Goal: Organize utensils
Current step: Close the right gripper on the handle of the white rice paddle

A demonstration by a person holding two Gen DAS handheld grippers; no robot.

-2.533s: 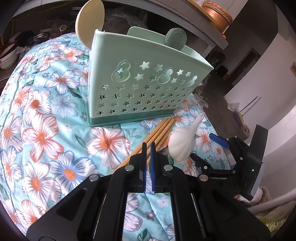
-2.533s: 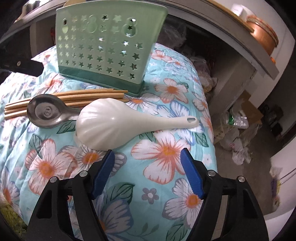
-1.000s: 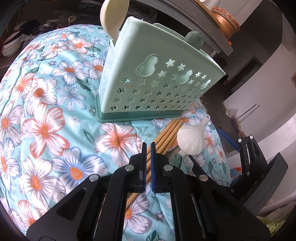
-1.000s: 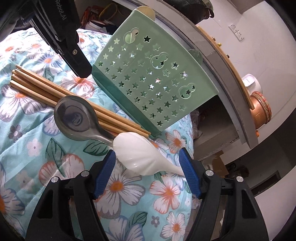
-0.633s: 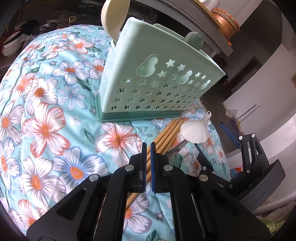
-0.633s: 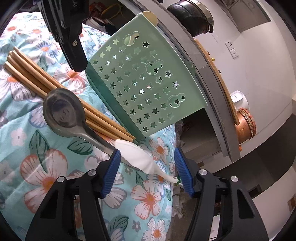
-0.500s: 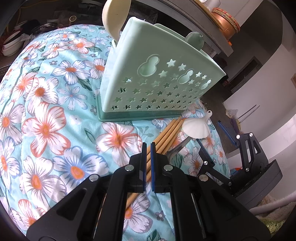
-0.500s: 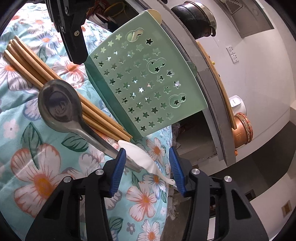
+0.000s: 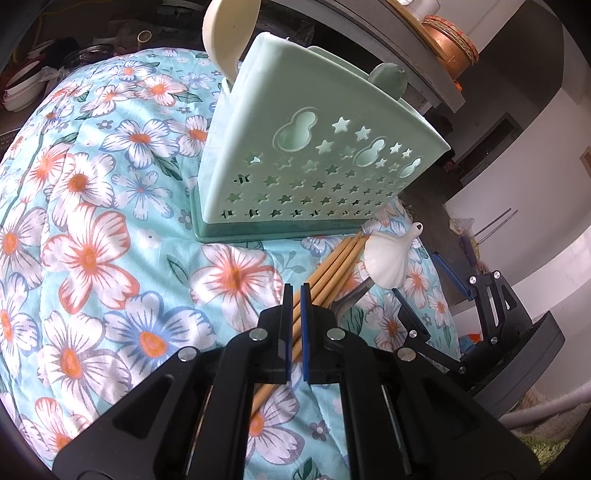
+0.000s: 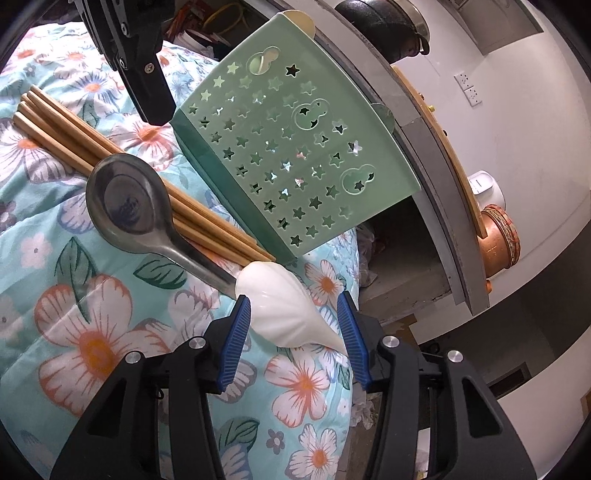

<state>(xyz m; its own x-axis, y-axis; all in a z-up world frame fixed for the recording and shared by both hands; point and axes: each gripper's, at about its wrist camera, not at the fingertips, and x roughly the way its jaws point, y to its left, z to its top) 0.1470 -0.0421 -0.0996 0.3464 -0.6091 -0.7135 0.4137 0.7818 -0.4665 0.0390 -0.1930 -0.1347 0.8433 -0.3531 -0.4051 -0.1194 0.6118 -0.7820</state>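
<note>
A mint green utensil holder [image 9: 314,155] with star cut-outs stands on the floral cloth; it also shows in the right wrist view [image 10: 291,155]. A cream spoon [image 9: 229,33] and a green spoon [image 9: 388,79] stick out of it. Several wooden chopsticks [image 10: 122,158] and a steel spoon [image 10: 133,210] lie in front of it. My right gripper [image 10: 295,325] is open, its pads on either side of a white ceramic spoon [image 10: 288,306]. My left gripper [image 9: 294,295] is shut and empty, hovering over the chopsticks [image 9: 332,273].
The floral quilt [image 9: 92,221] covers a rounded surface that drops off at the right. A grey counter edge [image 10: 436,155] with a copper pot [image 10: 498,240] runs behind the holder. Bowls [image 9: 22,92] sit at the far left.
My right gripper has moved in over the white spoon so its bowl lies between the open pads. The left gripper has barely moved.
</note>
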